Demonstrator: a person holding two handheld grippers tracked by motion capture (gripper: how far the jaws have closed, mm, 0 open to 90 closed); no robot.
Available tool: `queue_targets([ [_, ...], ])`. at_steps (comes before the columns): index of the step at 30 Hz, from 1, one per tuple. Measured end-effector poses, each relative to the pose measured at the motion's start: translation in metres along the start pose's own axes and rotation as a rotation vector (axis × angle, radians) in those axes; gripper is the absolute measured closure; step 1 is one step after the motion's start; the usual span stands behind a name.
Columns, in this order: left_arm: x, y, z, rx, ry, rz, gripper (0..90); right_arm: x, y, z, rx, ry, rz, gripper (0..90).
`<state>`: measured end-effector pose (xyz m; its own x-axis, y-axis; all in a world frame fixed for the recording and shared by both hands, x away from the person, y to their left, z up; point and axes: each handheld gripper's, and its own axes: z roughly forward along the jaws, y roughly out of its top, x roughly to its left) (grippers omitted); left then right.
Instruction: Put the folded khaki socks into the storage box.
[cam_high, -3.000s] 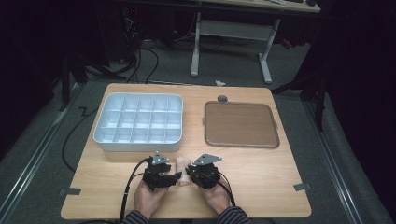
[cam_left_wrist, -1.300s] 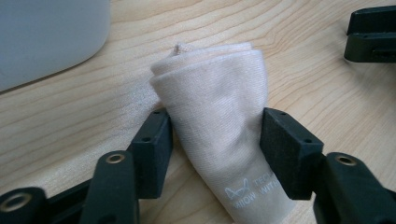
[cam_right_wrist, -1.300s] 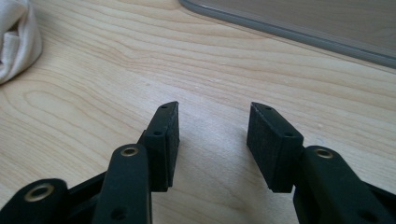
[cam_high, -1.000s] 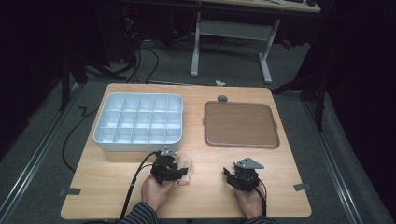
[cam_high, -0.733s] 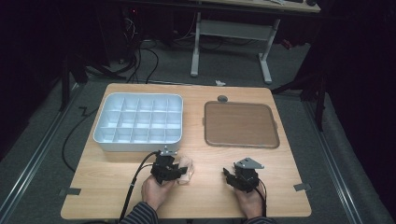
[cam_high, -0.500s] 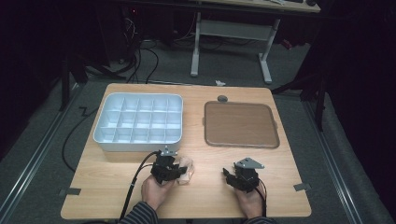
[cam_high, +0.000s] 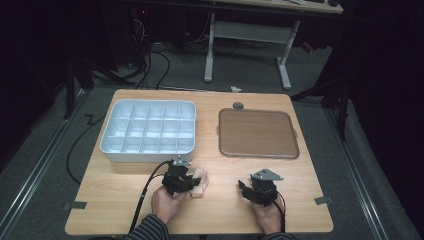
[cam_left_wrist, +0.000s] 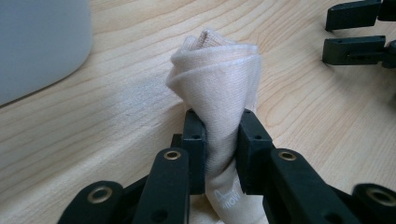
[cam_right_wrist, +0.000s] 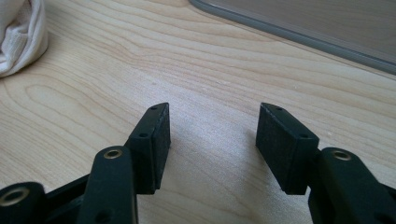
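A rolled cloth (cam_left_wrist: 219, 93) is pinched between the left gripper's (cam_left_wrist: 221, 140) just-closed fingers on the bench (cam_high: 125, 200). The right gripper's (cam_right_wrist: 212, 135) fingers have been spreading, empty, since moving right.

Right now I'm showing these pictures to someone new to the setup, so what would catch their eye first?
Probably the rolled cream cloth pinched between the left gripper's jaws, which have just been closing on it, near the table's front edge. Next, the white compartment tray at back left and the brown flat tray at back right. The right gripper rests open over bare wood.
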<state>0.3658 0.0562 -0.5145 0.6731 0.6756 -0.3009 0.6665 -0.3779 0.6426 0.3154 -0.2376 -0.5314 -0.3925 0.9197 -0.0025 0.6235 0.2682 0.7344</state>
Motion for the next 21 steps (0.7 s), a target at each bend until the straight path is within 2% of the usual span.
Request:
queue_targets([
  [21,0.003,0.001,-0.02,-0.015,-0.047,-0.011,76.3,0.0,0.0,0.0,0.0,0.006,0.001,43.0],
])
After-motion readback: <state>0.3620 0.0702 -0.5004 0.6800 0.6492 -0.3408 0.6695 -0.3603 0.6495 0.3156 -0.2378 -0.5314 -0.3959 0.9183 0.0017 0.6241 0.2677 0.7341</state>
